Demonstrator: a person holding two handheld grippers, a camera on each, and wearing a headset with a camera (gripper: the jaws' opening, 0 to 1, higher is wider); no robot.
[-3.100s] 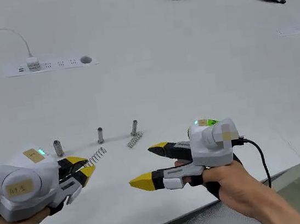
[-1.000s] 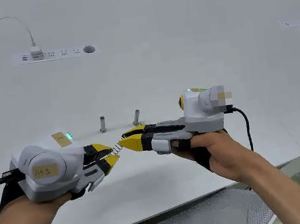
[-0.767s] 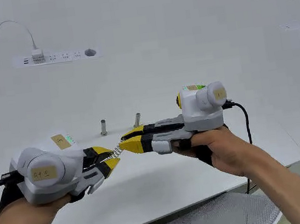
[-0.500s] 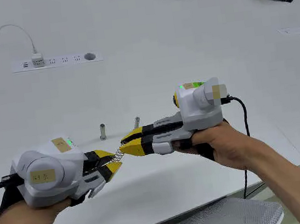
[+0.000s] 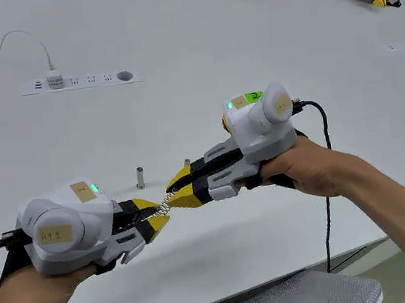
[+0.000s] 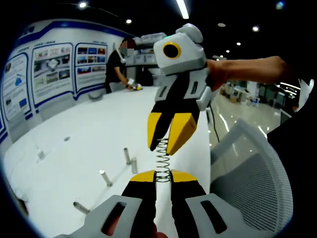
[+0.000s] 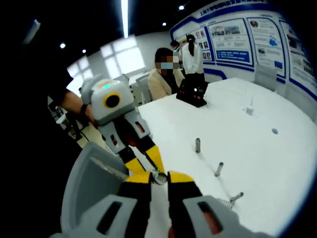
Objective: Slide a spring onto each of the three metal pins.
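Handover: spring (image 5: 165, 203) clamped by left gripper (image 5: 158, 213) and right gripper (image 5: 172, 193), one end each, near pins (image 5: 140, 177). Next: release one end, thread bare pin.

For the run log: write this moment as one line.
spring: held off the table | left gripper: shut on one end | right gripper: shut on other end | pin: bare, upright

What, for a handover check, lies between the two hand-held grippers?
A spring runs from the left hand-held gripper to the right hand-held gripper, seen in the left gripper view.
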